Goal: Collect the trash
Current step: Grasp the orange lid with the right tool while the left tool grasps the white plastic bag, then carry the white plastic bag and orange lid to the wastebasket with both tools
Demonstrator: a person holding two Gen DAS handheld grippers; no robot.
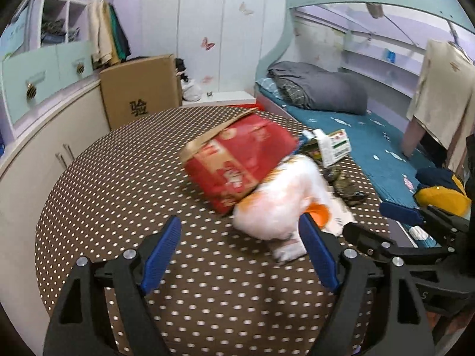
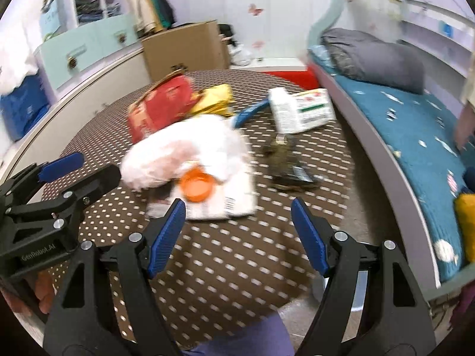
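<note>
Trash lies on a round brown polka-dot table (image 1: 118, 178). A red paper bag (image 1: 237, 160) lies on its side, also in the right wrist view (image 2: 160, 106). A white plastic bag (image 1: 276, 204) (image 2: 184, 151) rests against it, over an orange lid (image 2: 197, 185) and a white paper sheet (image 2: 234, 198). A white and green carton (image 2: 299, 109) (image 1: 335, 145), a yellow wrapper (image 2: 213, 99) and a dark crumpled wrapper (image 2: 288, 163) lie farther right. My left gripper (image 1: 240, 237) is open and empty just before the white bag. My right gripper (image 2: 237, 216) is open and empty near the paper sheet.
A bed with a teal sheet (image 2: 415, 124) runs along the right. A cardboard box (image 1: 139, 89) stands behind the table. White cabinets (image 1: 44, 136) line the left wall. My right gripper also shows at the right edge of the left wrist view (image 1: 415, 225).
</note>
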